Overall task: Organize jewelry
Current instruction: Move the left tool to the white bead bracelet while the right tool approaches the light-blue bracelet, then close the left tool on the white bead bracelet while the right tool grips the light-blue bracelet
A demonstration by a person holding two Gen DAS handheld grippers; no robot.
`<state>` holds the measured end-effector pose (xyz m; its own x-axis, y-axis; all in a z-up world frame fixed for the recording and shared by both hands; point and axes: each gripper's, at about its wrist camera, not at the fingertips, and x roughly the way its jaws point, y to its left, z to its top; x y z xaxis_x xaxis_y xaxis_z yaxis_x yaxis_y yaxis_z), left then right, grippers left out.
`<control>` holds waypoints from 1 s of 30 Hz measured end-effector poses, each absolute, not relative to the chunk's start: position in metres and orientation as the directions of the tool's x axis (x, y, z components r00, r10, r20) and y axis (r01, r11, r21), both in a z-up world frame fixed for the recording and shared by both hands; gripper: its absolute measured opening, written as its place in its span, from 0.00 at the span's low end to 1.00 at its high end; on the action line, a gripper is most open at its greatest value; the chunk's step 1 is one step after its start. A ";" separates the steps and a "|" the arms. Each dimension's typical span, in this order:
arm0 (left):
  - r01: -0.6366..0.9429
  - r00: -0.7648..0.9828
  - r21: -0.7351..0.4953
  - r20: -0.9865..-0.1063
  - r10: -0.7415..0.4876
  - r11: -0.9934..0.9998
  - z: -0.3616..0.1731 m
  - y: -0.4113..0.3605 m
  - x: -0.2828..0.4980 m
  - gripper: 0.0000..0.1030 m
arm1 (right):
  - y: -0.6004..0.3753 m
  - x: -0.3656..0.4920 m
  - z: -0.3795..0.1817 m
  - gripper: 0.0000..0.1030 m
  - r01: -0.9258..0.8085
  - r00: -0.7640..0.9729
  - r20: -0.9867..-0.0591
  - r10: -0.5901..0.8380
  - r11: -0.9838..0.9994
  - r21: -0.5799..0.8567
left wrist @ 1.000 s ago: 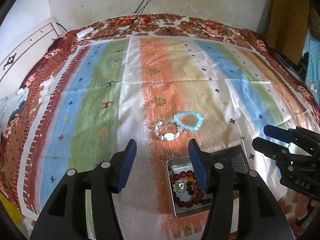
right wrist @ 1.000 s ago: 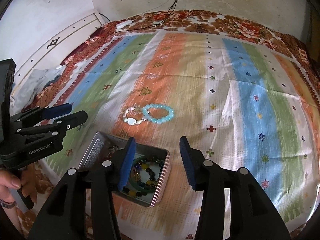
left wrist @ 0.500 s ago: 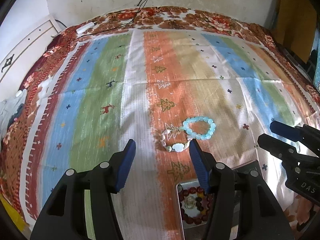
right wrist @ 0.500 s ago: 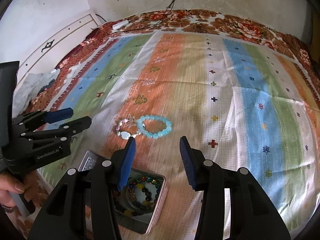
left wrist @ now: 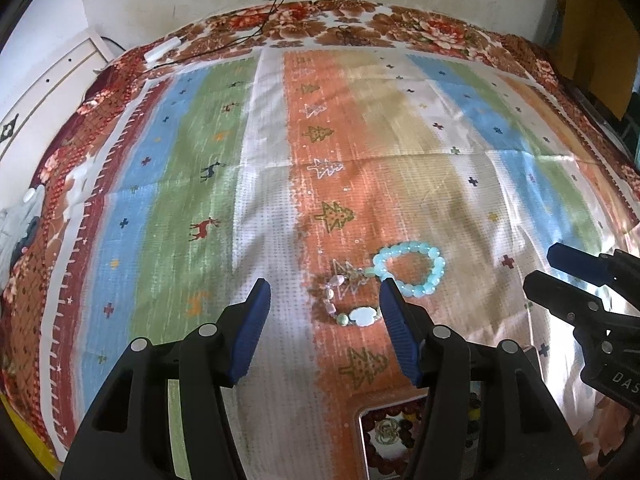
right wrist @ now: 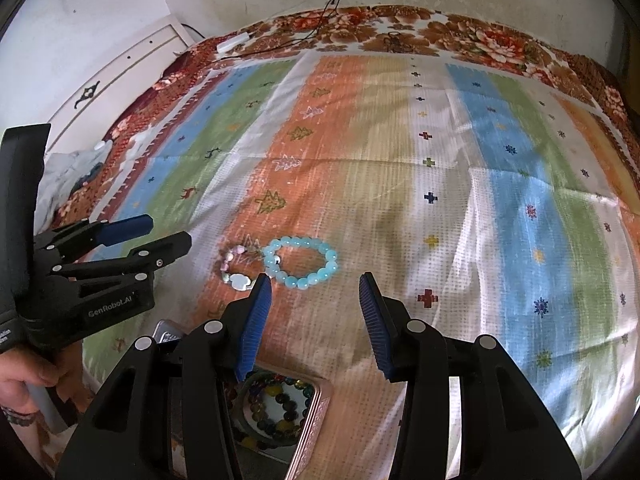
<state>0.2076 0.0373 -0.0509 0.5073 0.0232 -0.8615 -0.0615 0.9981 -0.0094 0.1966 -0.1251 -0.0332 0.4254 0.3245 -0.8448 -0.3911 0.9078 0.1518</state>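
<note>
A light blue bead bracelet (left wrist: 412, 268) and a pale stone bracelet (left wrist: 348, 308) lie side by side on the striped cloth; both also show in the right wrist view, the blue bracelet (right wrist: 302, 261) and the pale bracelet (right wrist: 237, 270). A metal tin (right wrist: 316, 404) holding several dark bead bracelets sits near the front, partly hidden by the fingers; it also shows in the left wrist view (left wrist: 362, 432). My left gripper (left wrist: 324, 328) is open and empty, just short of the pale bracelet. My right gripper (right wrist: 314, 320) is open and empty, just short of the blue bracelet.
The striped cloth (left wrist: 192, 184) covers a bed with a floral blanket border (left wrist: 360, 28). A white power strip with black cables (left wrist: 162, 50) lies at the far edge by the wall. A white headboard (right wrist: 120, 80) stands at the left.
Both grippers have moved forward over the tin toward the two bracelets, which now sit closer to the fingertips. The tin has slid toward the bottom of both views. Jaws stayed open.
</note>
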 end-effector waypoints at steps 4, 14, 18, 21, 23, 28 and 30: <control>-0.064 0.494 -0.010 -0.869 0.023 0.998 -0.056 0.041 0.213 0.55 | -0.122 0.203 -0.038 0.44 -0.392 0.416 -0.852 0.317 0.908 0.147; -0.051 0.459 -0.014 -0.888 0.011 0.999 -0.068 0.042 0.227 0.56 | -0.116 0.220 -0.057 0.44 -0.386 0.370 -0.879 0.301 0.910 0.150; -0.039 0.437 -0.016 -0.899 0.003 0.999 -0.075 0.043 0.233 0.56 | -0.114 0.226 -0.061 0.44 -0.384 0.359 -0.884 0.298 0.911 0.151; -0.028 0.418 -0.019 -0.908 -0.006 0.999 -0.082 0.044 0.237 0.56 | -0.110 0.230 -0.067 0.44 -0.389 0.348 -0.891 0.292 0.910 0.146; -0.024 0.408 -0.018 -0.913 -0.007 1.000 -0.085 0.044 0.239 0.56 | -0.108 0.233 -0.071 0.44 -0.392 0.339 -0.896 0.288 0.909 0.144; -0.004 0.386 -0.018 -0.922 -0.015 1.000 -0.093 0.045 0.245 0.56 | -0.104 0.241 -0.081 0.44 -0.394 0.313 -0.909 0.275 0.908 0.139; -0.003 0.382 -0.023 -0.924 -0.020 1.000 -0.095 0.046 0.247 0.56 | -0.103 0.245 -0.085 0.44 -0.393 0.303 -0.914 0.271 0.909 0.139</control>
<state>0.2468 0.0463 -0.0949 0.3819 -0.0198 -0.9240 -0.0030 0.9997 -0.0226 0.2448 -0.1033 -0.0845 0.3034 0.2706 -0.9136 -0.3931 0.9090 0.1387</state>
